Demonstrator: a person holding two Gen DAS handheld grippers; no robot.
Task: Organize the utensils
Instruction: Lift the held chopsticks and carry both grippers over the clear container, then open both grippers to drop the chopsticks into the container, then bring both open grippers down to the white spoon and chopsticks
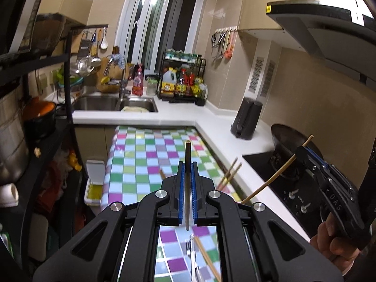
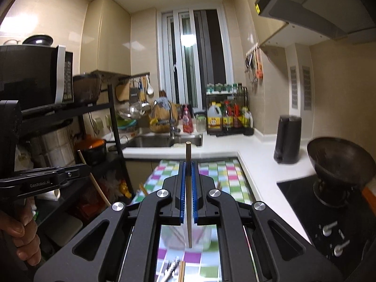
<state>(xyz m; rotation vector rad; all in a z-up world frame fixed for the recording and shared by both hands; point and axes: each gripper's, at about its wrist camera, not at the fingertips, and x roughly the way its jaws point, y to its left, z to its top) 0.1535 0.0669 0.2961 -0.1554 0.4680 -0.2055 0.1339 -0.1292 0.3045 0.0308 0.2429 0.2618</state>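
A narrow kitchen lies ahead of me: white counter (image 1: 178, 115) running round the corner, steel sink (image 1: 98, 103) under the window, and a table in a bright checked cloth (image 1: 141, 159) below my tools. I hold both grippers raised above that cloth, level and facing the window. My left gripper (image 1: 187, 169) has its blue pads pressed onto a dark chopstick (image 1: 187, 155) that stands upright between them. My right gripper (image 2: 187, 171) is clamped the same way on a pale chopstick (image 2: 188, 157), also upright, its lower end hanging over a clear container (image 2: 185, 237) on the cloth. In the left view my right hand (image 1: 333, 239) grips its handle at the far right, the tool angled up and its chopstick slanting; "DAS" is readable on its body. In the right view "GenRobot.AI" shows on the side of the left tool. More chopsticks (image 1: 229, 174) and a fork (image 1: 191, 256) lie on the cloth. A black wok (image 2: 340, 159) sits on the hob (image 2: 305, 197).
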